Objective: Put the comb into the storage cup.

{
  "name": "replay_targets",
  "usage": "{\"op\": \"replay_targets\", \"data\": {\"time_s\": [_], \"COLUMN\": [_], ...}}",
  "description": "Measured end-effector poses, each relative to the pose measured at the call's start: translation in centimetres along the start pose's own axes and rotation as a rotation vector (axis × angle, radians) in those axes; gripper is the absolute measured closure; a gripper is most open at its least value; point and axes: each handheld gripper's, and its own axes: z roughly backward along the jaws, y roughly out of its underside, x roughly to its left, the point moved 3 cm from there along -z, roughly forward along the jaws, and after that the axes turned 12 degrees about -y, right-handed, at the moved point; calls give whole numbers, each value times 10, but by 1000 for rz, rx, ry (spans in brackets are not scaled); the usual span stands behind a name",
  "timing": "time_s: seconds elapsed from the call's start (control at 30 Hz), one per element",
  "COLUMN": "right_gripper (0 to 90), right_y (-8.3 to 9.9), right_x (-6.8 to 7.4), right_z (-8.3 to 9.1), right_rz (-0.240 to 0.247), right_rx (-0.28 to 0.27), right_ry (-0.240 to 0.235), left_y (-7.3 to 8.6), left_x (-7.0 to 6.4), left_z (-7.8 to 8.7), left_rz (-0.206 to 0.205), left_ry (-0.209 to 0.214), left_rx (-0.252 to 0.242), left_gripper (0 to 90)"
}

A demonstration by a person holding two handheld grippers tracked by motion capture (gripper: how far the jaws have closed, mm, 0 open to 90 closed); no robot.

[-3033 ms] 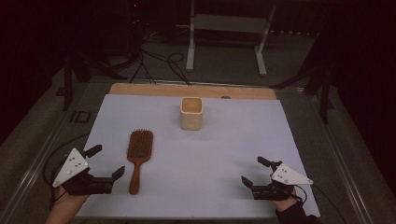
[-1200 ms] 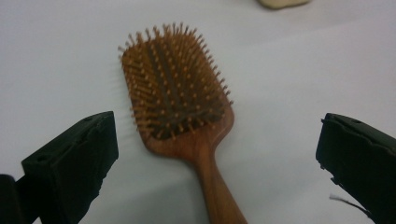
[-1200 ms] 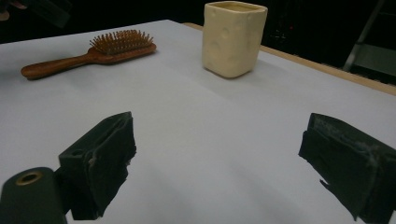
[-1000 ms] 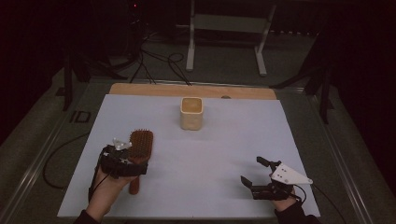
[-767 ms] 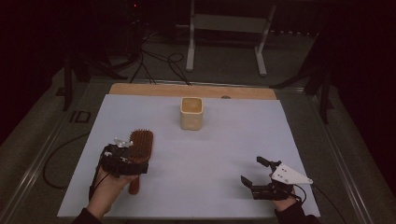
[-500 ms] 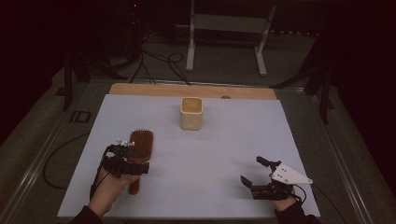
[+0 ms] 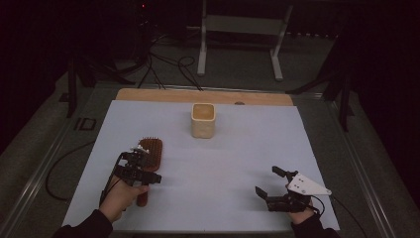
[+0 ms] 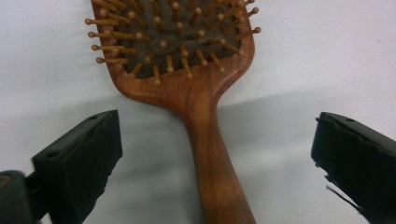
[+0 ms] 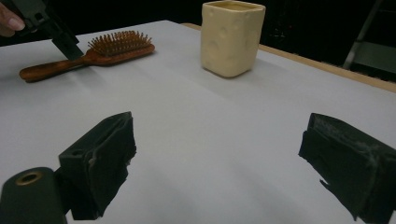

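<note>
The hairbrush [image 8: 196, 88] lies ungrasped on the tabletop [image 7: 228, 163], its handle between the left gripper's [image 8: 212, 154] spread jaws at lower frame, while the right gripper [image 7: 277, 191] idles agape.

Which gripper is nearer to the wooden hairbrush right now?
Left. The left gripper hangs over the hairbrush handle, jaws open either side; the right gripper sits far across the table.

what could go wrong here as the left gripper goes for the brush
1. The left gripper is open, its jaws straddling the handle of the hairbrush with wide gaps; closing off-centre could push the handle sideways.
2. The handle is rounded, smooth wood, so the grip may slip or the heavier bristle head may droop when lifted.
3. Swinging the brush toward the cream cup could tip it.
</note>
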Motion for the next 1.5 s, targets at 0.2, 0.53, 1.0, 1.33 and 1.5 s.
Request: {"op": "replay_targets", "data": {"time_s": [0.2, 0.53, 1.0, 1.33, 1.5], "right_gripper": [92, 92, 92, 93, 94], "right_y": [0, 0, 0, 0, 0], "right_x": [0, 0, -1, -1, -1], "right_z": [0, 1, 1, 0, 1], "right_rz": [-3, -4, -3, -2, -4], "right_rx": [-4, -12, -13, -8, -12], "right_ry": [3, 6, 9, 10, 13], "left_y": [-1, 3, -8, -2, 1], "left_x": [-2, -6, 6, 13, 18], "left_z": [-5, -12, -15, -15, -14], "left_rz": [13, 16, 42, -33, -36], "left_ry": [8, -14, -19, 6, 43], "left_rx": [64, 148, 175, 117, 77], "left_gripper": [99, 302, 608, 733, 736]}}
